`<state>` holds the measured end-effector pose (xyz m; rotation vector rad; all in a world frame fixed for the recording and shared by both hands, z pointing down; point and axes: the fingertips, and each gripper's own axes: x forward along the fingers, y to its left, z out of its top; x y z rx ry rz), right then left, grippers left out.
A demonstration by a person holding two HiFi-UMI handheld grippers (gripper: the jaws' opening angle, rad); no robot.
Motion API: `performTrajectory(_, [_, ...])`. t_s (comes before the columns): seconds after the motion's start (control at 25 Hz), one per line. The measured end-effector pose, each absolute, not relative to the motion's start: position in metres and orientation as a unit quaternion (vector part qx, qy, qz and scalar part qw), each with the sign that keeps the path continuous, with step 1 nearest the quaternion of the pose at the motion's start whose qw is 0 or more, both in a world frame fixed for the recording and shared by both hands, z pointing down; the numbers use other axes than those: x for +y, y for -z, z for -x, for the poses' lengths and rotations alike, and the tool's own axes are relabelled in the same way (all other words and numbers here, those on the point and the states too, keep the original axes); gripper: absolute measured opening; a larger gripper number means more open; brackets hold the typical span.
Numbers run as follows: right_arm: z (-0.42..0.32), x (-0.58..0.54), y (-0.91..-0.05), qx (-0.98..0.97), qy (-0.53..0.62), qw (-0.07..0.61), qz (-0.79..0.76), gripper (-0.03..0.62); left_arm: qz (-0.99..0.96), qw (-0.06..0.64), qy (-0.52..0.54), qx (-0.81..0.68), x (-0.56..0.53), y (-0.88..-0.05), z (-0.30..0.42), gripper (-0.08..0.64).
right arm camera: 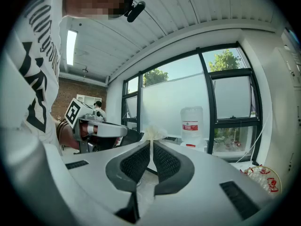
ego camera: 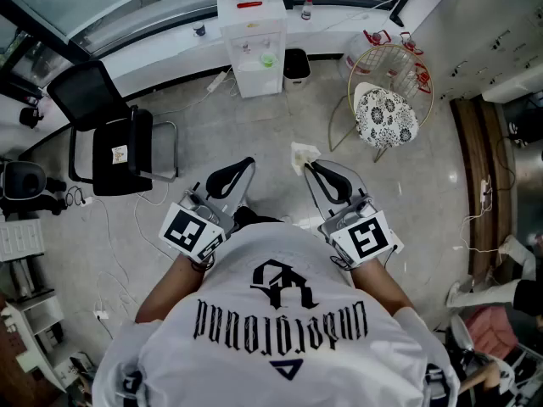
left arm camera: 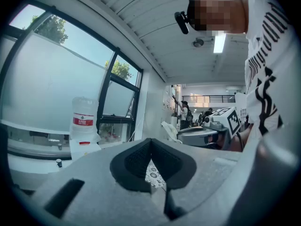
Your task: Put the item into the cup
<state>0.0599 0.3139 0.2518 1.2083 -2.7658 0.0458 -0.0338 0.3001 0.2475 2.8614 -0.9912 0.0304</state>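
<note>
**Clothing:** A white short-sleeved T-shirt [ego camera: 280,329] is worn. Black lettering, a black emblem and a small black triangle outline are printed on it.

**Grippers:** The left gripper [ego camera: 240,168] and the right gripper [ego camera: 314,169] are each built with a pale grey moulded body. The jaws are lined with black, finely textured pads [right arm camera: 136,163]. A slot-shaped recess is noted in each body.

**Markers:** A white marker cube [ego camera: 192,231], printed with black squares, is fitted on each gripper.

**Head:** A small black camera [right arm camera: 134,11] is seen mounted there.
</note>
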Motion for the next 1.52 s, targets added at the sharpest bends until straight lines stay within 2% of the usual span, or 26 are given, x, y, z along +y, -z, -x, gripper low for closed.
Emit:
performTrajectory(0.76, [-0.066, 0.337, -0.250, -0.910, -0.020, 0.047, -0.411, 0.029, -0.942, 0.061, 0.002, -0.329, 0.326, -0.250, 0.041, 0.012])
performTrajectory(1.52, [0.012, 0.211, -0.240, -0.884, -0.017, 0.071, -0.461, 0.029, -0.955, 0.059, 0.011, -0.291, 0.205, -0.241, 0.142, 0.012])
